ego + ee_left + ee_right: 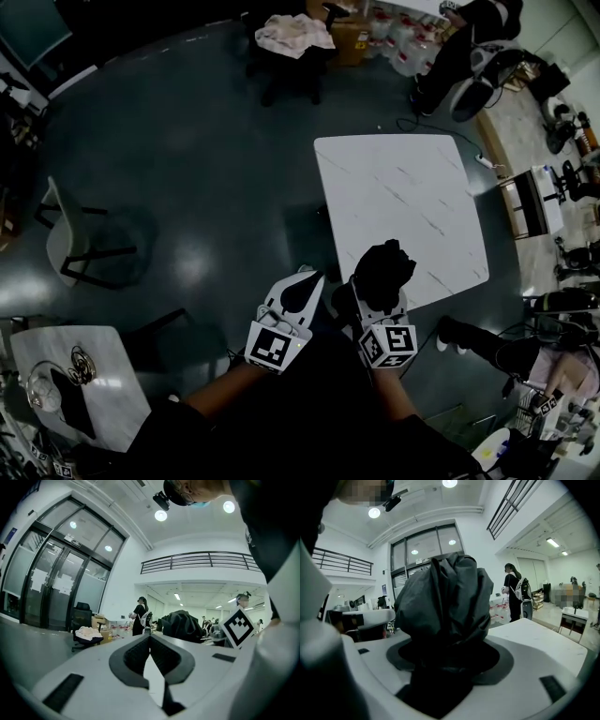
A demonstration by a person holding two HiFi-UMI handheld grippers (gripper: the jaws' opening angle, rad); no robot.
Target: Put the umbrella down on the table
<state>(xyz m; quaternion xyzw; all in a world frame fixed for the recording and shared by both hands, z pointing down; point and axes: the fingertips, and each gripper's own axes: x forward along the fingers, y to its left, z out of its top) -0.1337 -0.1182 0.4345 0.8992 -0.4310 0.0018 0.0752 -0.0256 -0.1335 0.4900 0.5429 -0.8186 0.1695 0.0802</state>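
Observation:
A folded black umbrella point(382, 270) stands up out of my right gripper point(378, 292), whose jaws are shut on its lower end; in the right gripper view the umbrella point(445, 606) fills the middle and hides the jaw tips. It hangs over the near left corner of the white marble-patterned table point(403, 202). My left gripper point(298, 296) is just left of it, off the table's edge, jaws shut with nothing between them; in the left gripper view the fingertips point(140, 654) meet, and the umbrella point(180, 625) shows beyond them.
A dark floor surrounds the table. A light chair point(70, 239) stands at the left, another white table point(70, 375) with dark items at the lower left. A chair draped in cloth point(292, 37) is at the top. A person point(469, 37) stands far right.

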